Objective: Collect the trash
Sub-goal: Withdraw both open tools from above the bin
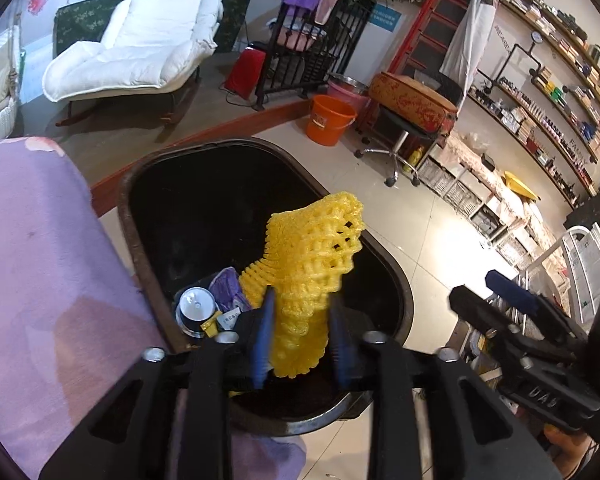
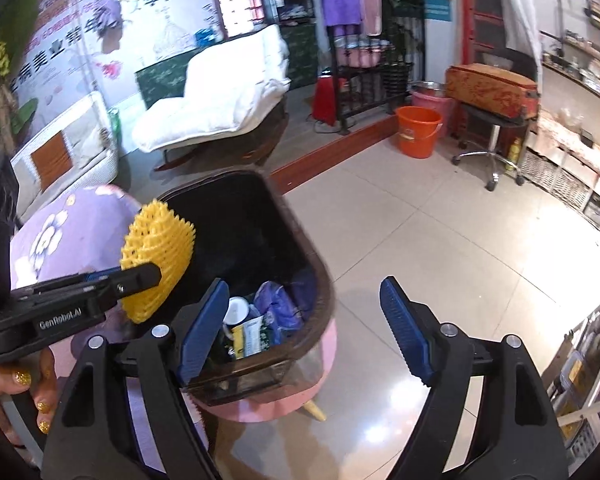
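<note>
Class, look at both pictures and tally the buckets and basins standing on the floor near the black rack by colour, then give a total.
Orange bucket: 1
Pink bucket: 1
Metal basin resting on the pink one: 1
Total: 3

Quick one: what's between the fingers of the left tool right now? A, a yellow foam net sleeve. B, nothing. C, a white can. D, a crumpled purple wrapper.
A: the yellow foam net sleeve sits between the left tool's blue pads, above the dark bin.
</note>
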### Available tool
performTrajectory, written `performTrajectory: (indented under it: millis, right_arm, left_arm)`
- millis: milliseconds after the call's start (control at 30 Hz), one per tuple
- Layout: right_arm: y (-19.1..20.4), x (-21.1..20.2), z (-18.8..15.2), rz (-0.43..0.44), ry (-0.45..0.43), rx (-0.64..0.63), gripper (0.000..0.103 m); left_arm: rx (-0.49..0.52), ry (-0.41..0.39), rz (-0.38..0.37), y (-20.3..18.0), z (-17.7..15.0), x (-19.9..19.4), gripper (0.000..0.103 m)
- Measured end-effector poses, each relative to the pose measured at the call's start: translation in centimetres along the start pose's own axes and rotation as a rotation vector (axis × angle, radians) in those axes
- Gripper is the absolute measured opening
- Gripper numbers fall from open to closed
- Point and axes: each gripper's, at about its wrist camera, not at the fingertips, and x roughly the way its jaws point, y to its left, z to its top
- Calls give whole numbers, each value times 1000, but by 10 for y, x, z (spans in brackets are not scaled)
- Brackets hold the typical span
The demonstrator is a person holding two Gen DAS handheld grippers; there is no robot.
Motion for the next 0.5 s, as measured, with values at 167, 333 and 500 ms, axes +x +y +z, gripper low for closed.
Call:
performTrajectory:
  millis: [167, 333, 500]
  right_arm:
    - [-19, -2, 2, -47, -10, 46, 82]
    - [-23, -2, 3, -55, -16, 63, 82]
    - [-13, -2, 4, -25, -19, 47, 84]
  left_arm:
    - [-4, -24, 8, -1, -3, -7, 78]
    - [17, -54, 38, -5, -7, -22, 84]
    - [40, -96, 93, -5, -18, -45, 86]
